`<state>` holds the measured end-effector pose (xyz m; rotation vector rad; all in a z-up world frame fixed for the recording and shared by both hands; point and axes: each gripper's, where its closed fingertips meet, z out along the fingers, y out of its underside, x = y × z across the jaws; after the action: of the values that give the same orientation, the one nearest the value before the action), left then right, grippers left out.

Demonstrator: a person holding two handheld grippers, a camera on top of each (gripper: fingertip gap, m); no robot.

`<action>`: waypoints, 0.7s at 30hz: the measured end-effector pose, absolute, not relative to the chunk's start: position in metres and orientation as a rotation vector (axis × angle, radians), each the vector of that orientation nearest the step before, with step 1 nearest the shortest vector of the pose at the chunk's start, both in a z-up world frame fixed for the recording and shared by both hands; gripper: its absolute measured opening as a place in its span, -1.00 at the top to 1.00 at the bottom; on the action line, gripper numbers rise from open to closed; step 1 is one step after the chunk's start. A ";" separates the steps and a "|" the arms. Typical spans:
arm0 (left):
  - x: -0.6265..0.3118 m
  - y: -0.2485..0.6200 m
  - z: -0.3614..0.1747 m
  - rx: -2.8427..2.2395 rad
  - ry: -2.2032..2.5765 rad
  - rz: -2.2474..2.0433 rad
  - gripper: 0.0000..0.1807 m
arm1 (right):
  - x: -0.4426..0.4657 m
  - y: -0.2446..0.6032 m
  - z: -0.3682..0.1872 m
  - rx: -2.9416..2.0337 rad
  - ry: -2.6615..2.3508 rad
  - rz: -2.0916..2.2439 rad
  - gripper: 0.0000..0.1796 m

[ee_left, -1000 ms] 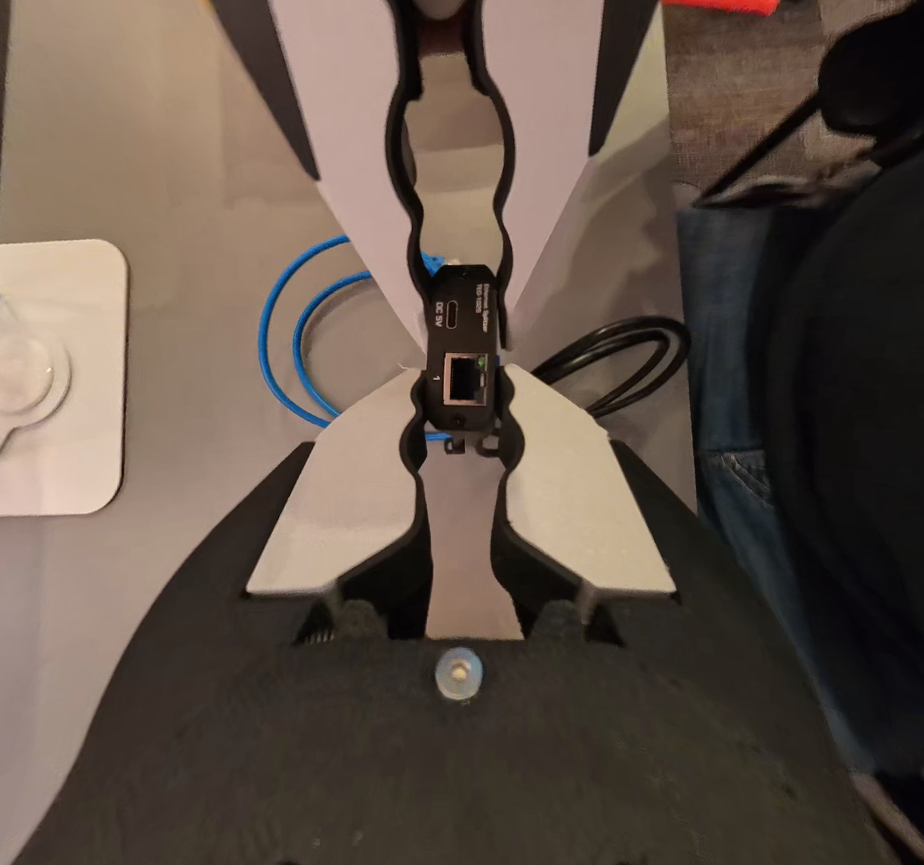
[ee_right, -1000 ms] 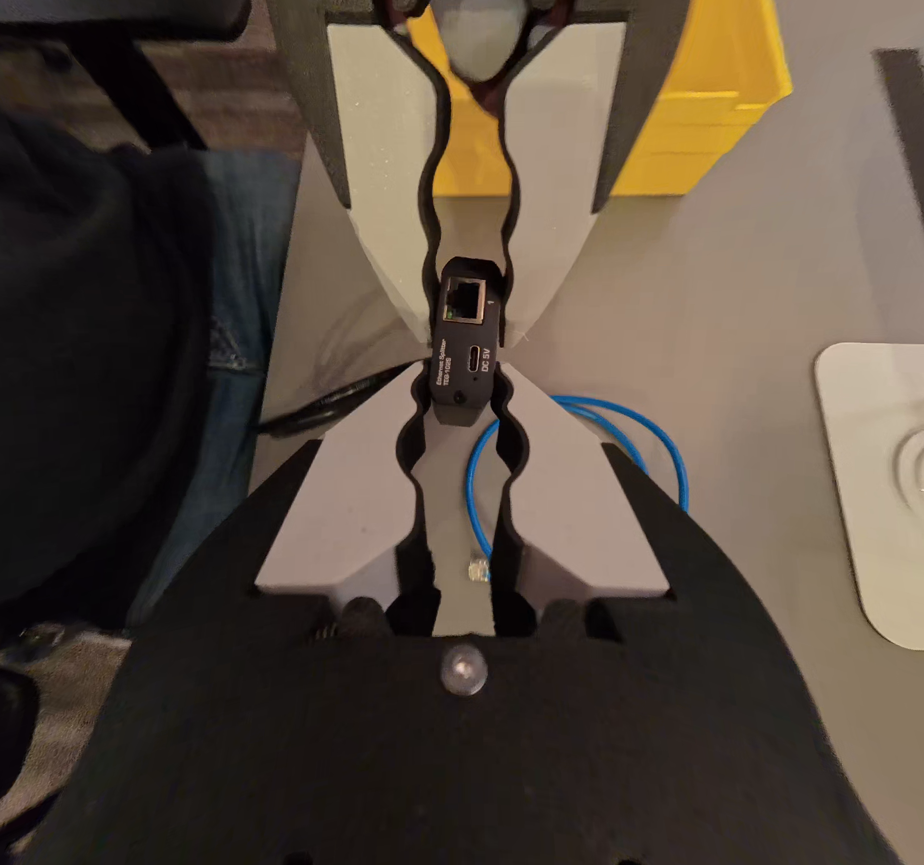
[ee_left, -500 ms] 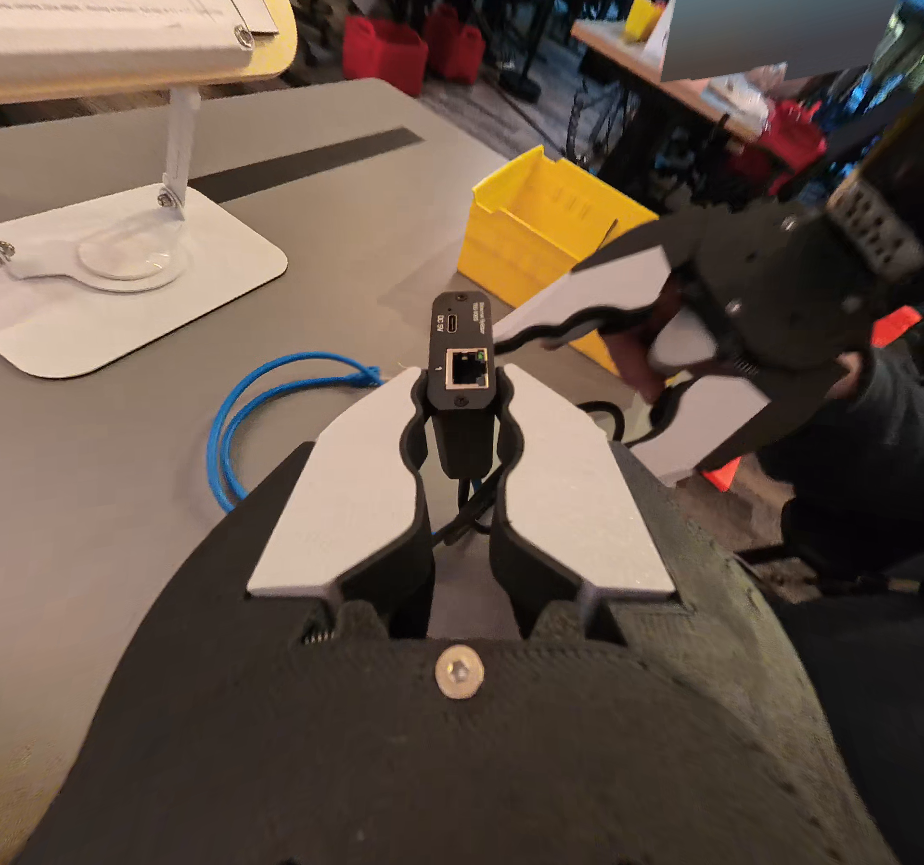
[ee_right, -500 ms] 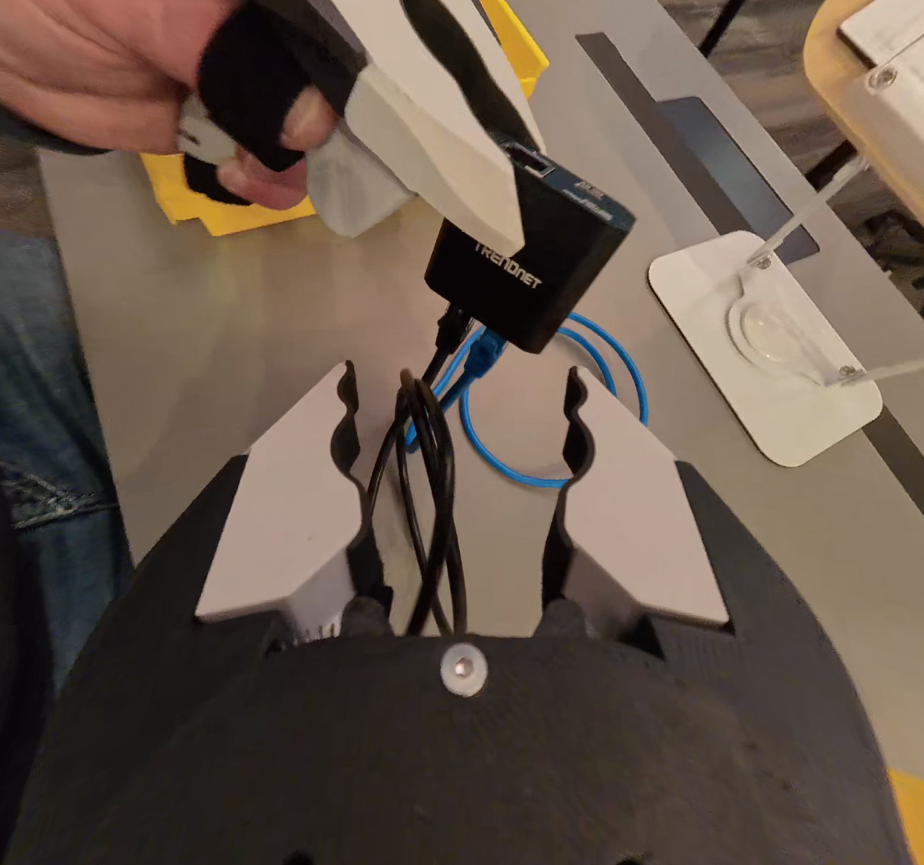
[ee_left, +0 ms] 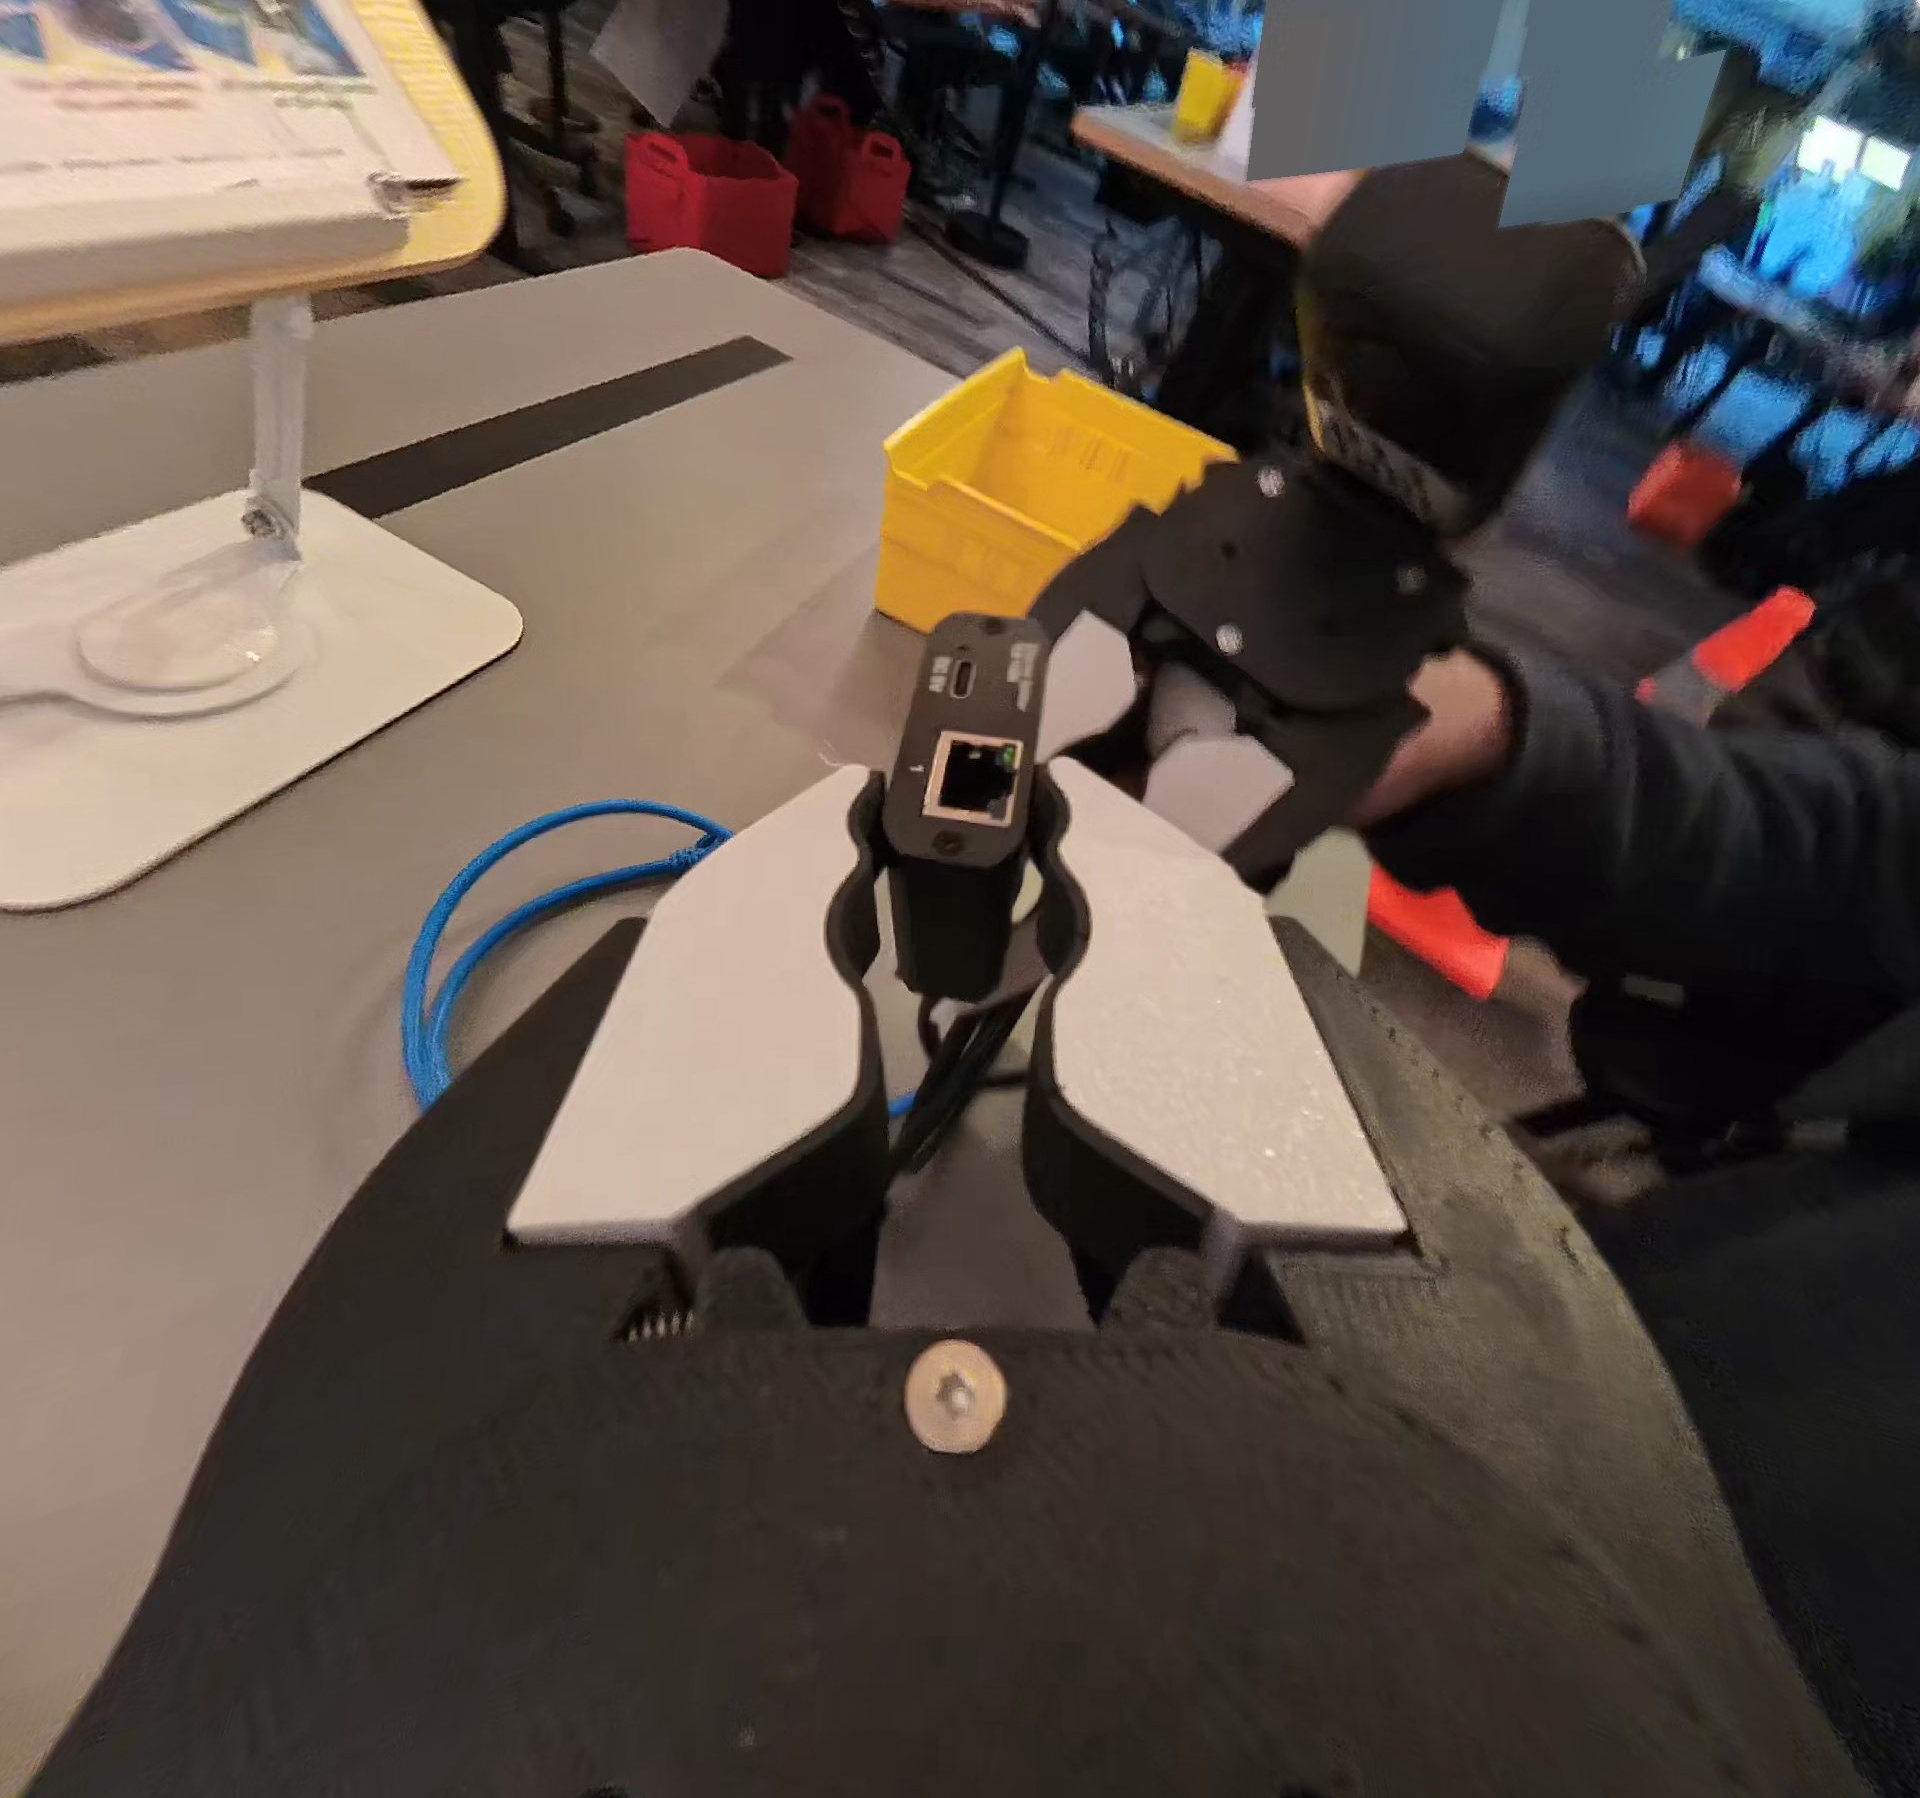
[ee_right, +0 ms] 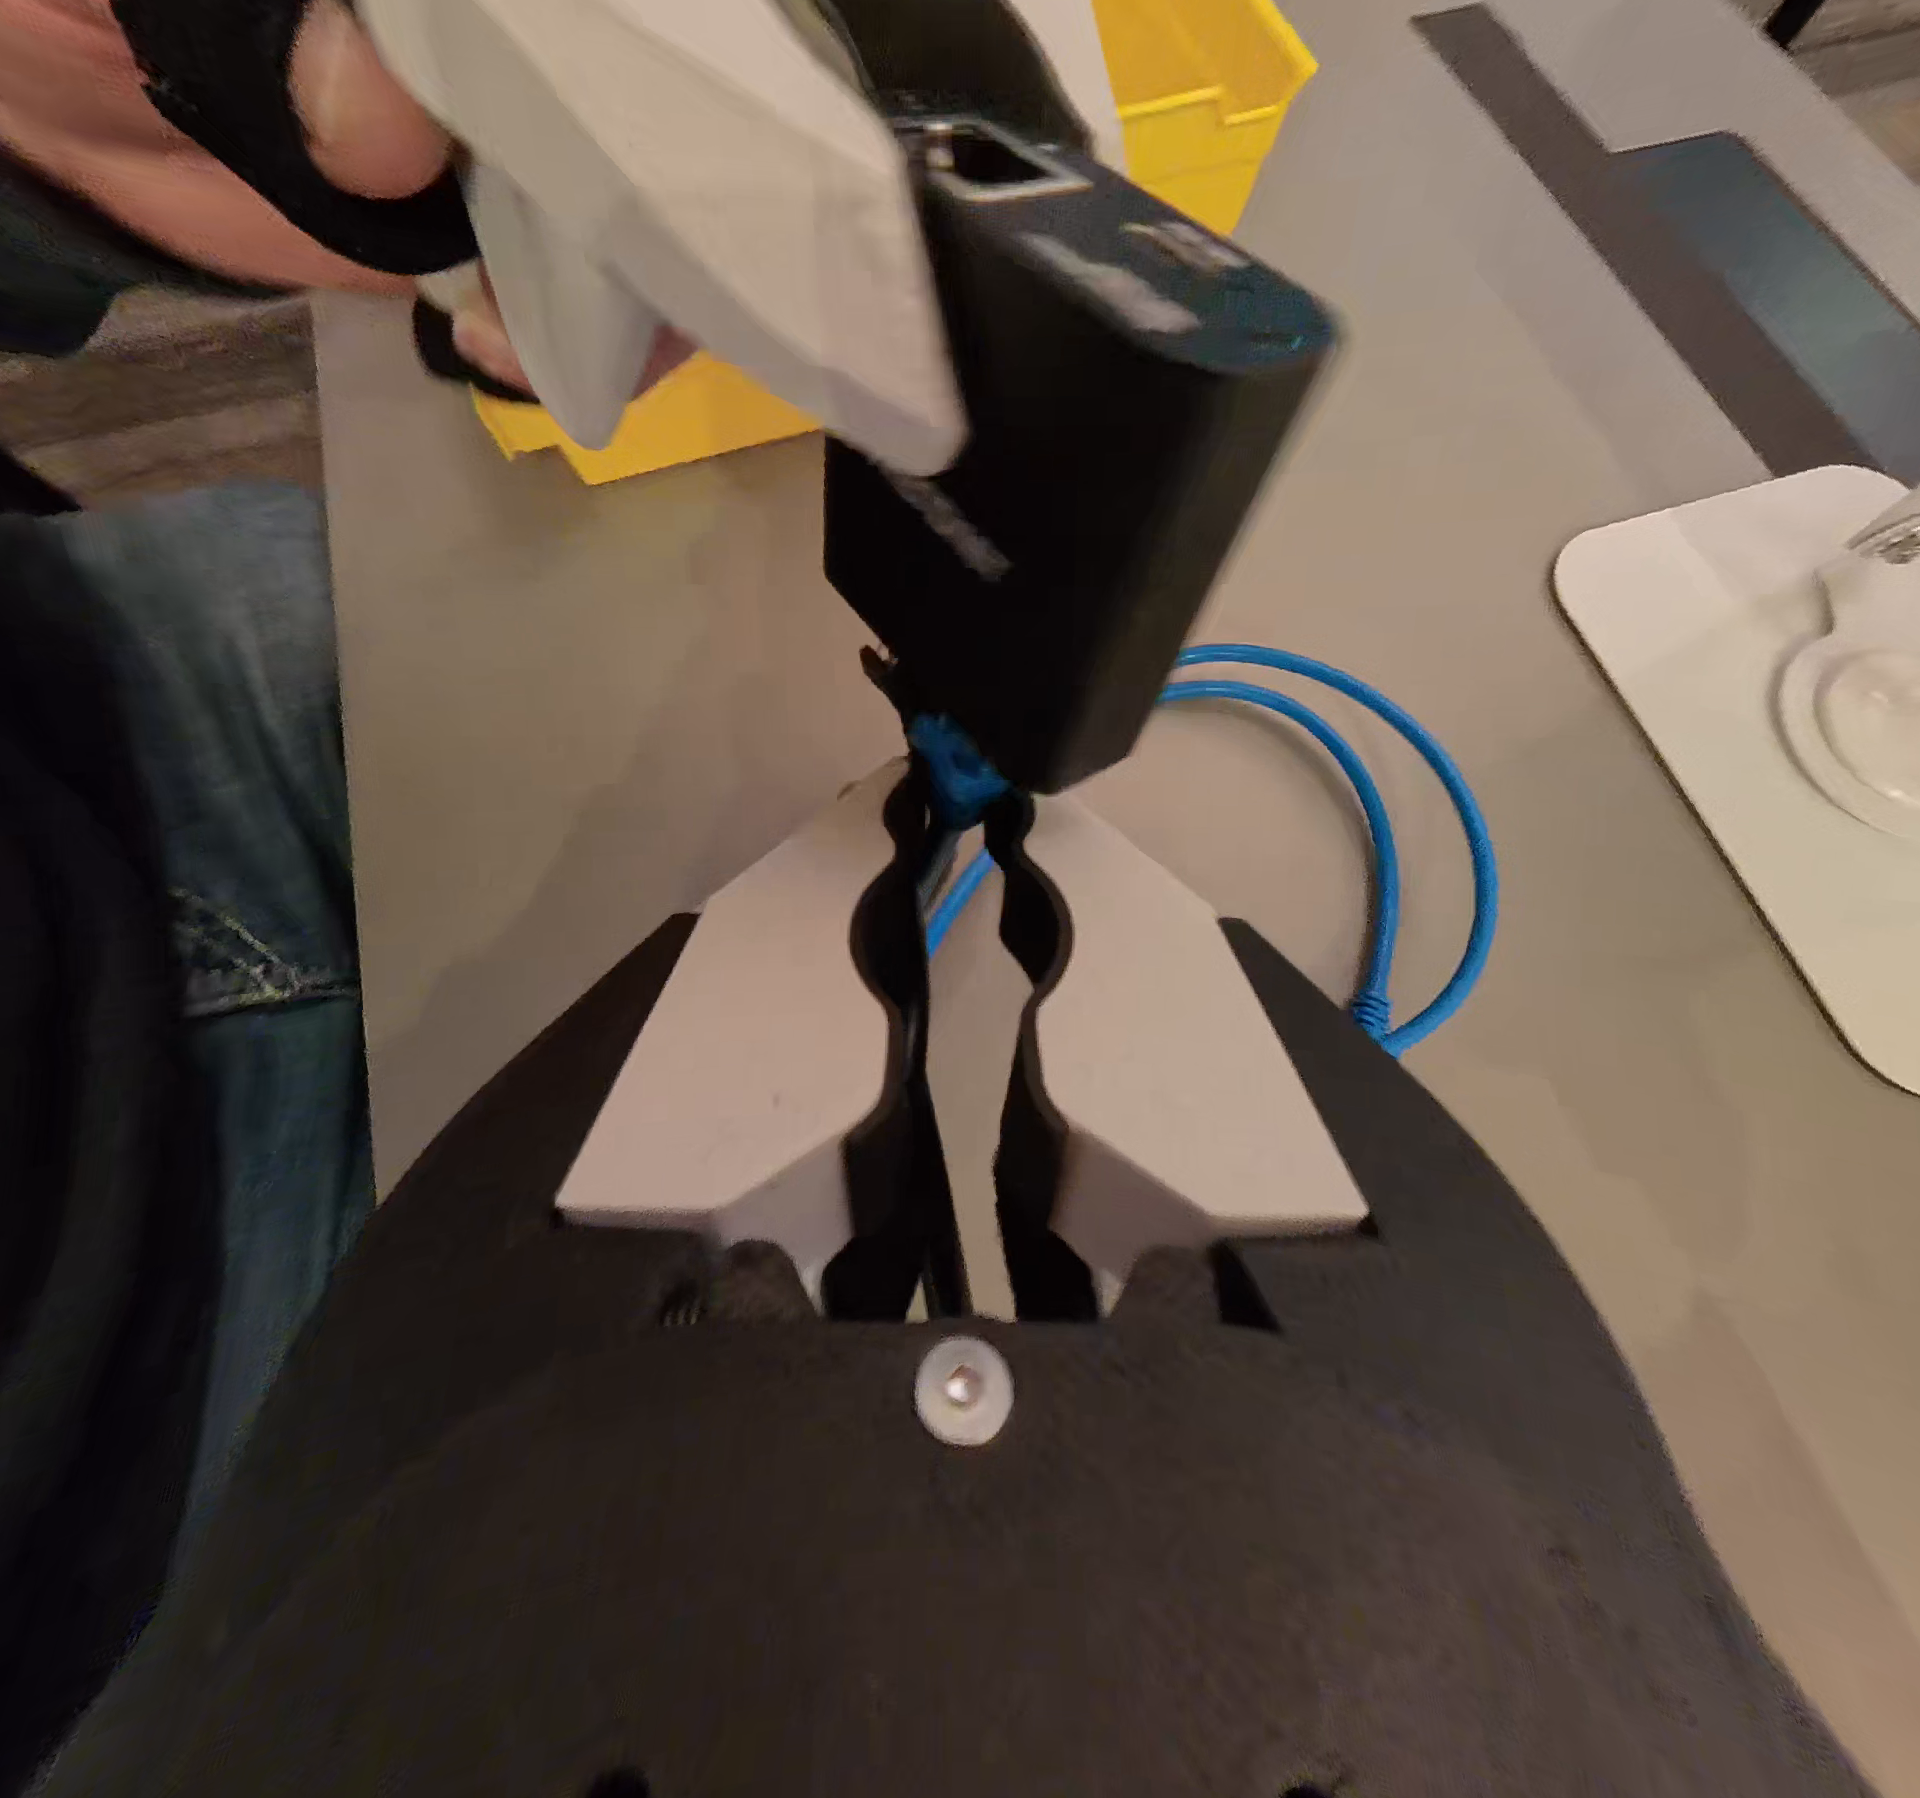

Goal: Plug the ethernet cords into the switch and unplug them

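Currently the left gripper (ee_left: 961, 818) is clamped on the black switch (ee_left: 961, 792), holding it above the grey table (ee_left: 644, 543) with one empty port facing the camera. The right gripper (ee_right: 956, 803) is pinched shut on the blue plug (ee_right: 951, 772) at the switch's underside. Its blue cord (ee_right: 1455, 875) loops on the table, near a yellow bin (ee_left: 1029, 501).

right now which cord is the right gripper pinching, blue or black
The blue cord: the right gripper is closed on its plug at the switch. The black cord just hangs between the fingers.
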<state>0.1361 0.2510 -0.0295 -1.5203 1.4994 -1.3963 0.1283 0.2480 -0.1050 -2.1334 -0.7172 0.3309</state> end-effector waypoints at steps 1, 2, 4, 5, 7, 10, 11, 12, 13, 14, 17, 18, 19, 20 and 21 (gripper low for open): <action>0.134 0.250 -0.029 -1.472 1.555 -1.337 0.70 | 0.130 0.245 -0.105 -2.147 -0.745 0.353 0.92; 0.132 0.251 -0.027 -1.407 1.601 -1.252 0.69 | 0.128 0.240 -0.105 -2.166 -0.792 0.400 0.93; 0.128 0.251 -0.023 -1.292 1.684 -1.099 0.63 | 0.129 0.234 -0.103 -2.191 -0.864 0.456 0.92; 0.126 0.249 -0.020 -1.234 1.734 -1.047 0.55 | 0.128 0.230 -0.102 -2.206 -0.901 0.493 0.93; 0.122 0.246 -0.015 -1.113 1.830 -0.918 0.33 | 0.127 0.221 -0.103 -2.236 -0.992 0.580 0.93; 0.117 0.242 -0.012 -0.860 1.958 -0.668 0.11 | 0.126 0.204 -0.102 -2.276 -1.140 0.711 0.93; 0.116 0.239 -0.014 -0.779 1.995 -0.592 0.05 | 0.126 0.199 -0.101 -2.287 -1.189 0.759 0.93; 0.116 0.236 -0.018 -0.709 2.032 -0.527 0.02 | 0.126 0.193 -0.101 -2.295 -1.247 0.802 0.93; 0.116 0.232 -0.025 -0.653 2.077 -0.466 -0.01 | 0.127 0.188 -0.101 -2.301 -1.305 0.830 0.93; 0.116 0.229 -0.031 -0.621 2.110 -0.429 -0.03 | 0.127 0.182 -0.102 -2.310 -1.364 0.856 0.93; 0.120 0.217 -0.048 -0.602 2.184 -0.468 -0.04 | 0.123 0.166 -0.102 -2.297 -1.545 0.941 0.93; 0.120 0.212 -0.054 -0.598 2.206 -0.495 -0.02 | 0.122 0.162 -0.104 -2.303 -1.590 0.954 0.93; 0.119 0.205 -0.057 -0.590 2.227 -0.542 0.01 | 0.122 0.159 -0.106 -2.311 -1.633 0.959 0.93; 0.119 0.197 -0.058 -0.583 2.231 -0.594 0.08 | 0.121 0.157 -0.107 -2.312 -1.665 0.968 0.92; 0.118 0.191 -0.059 -0.582 2.237 -0.642 0.15 | 0.121 0.156 -0.107 -2.312 -1.683 0.981 0.92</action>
<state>0.1181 0.1909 -0.0594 -0.5820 2.2366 -0.6423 0.1206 0.1560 -0.1069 -2.3122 -1.6834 0.9805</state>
